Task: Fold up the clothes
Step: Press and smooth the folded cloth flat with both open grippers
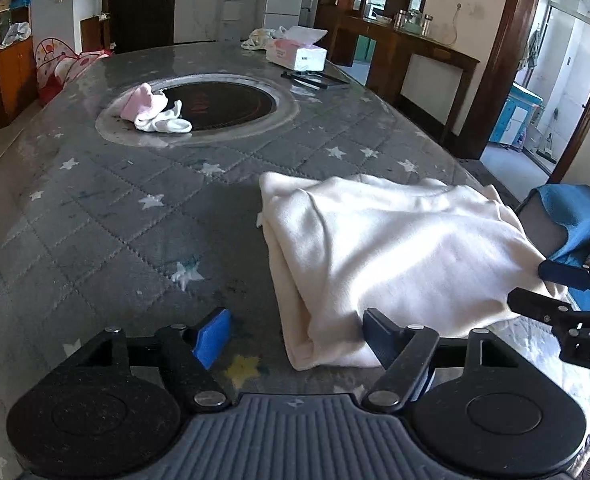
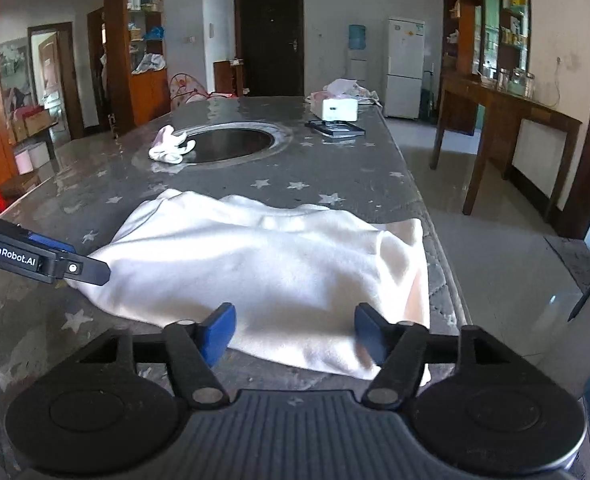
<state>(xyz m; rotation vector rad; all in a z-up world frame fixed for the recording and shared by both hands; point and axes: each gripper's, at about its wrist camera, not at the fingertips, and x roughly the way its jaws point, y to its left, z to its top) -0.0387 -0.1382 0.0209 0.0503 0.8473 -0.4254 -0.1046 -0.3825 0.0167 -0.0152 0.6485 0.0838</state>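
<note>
Cream knit garment (image 1: 395,248) folded, soft, on quilted star-print table cover (image 1: 115,208); left gripper (image 1: 299,336) and right gripper (image 2: 295,332) fingers apart.

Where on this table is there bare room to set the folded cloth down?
Free: the starred cover between the cream cloth and the round inset. Crowded: the socks on the inset's rim, and the far end with the tissue box and a dark flat item.

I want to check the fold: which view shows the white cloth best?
The right wrist view: the whole white cloth lies spread before it. The left wrist view shows the cloth from its side, stacked edge visible, far corner hidden.
</note>
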